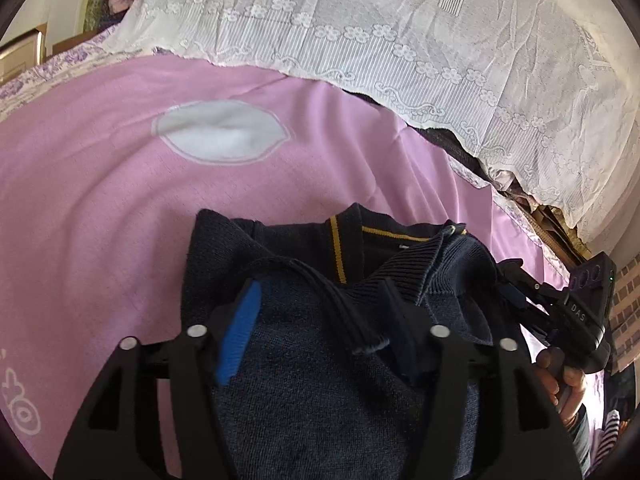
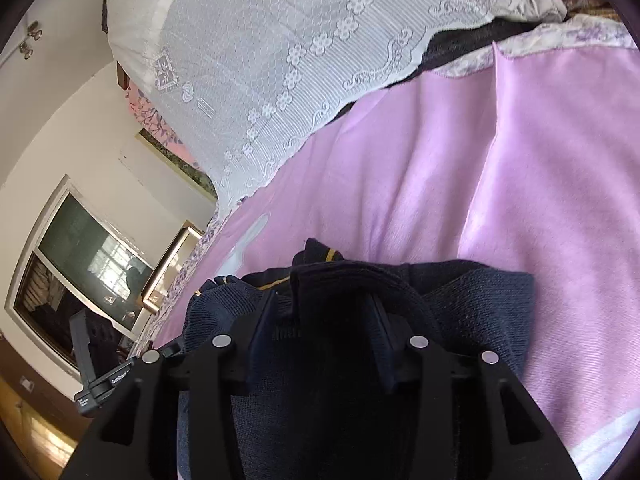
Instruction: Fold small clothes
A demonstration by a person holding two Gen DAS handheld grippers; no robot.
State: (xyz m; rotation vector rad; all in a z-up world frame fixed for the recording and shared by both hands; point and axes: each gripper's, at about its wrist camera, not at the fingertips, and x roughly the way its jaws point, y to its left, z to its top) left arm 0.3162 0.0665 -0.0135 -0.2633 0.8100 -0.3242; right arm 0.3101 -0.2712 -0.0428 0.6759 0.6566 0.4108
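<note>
Now, garment: a navy knitted sweater (image 1: 304,360) with a yellow-striped collar lies bunched in folds on the pink bedspread (image 1: 100,208), directly under both grippers.
Left gripper (image 1: 320,312): jaws stand parted over the knit, the blue pad (image 1: 238,336) on one side and a dark finger on the other; a ribbed fold runs loosely between them, and no pinch is visible.
Right gripper (image 2: 320,320): jaws part-open, straddling a raised dark fold; the pads look clear of the cloth, though shadow makes this hard to confirm.
Key relation: the sweater sits just ahead of and beneath both sets of fingers, so neither hand is clearly nearer; the right gripper also shows at the left view's right edge, just beside the garment.
Orientation: the collar points away from both cameras, toward the white lace cover (image 1: 400,40); the long axis appears to run collar to hem, roughly along the fingers.
Step, judged: a fold looks freshly laid down.
</note>
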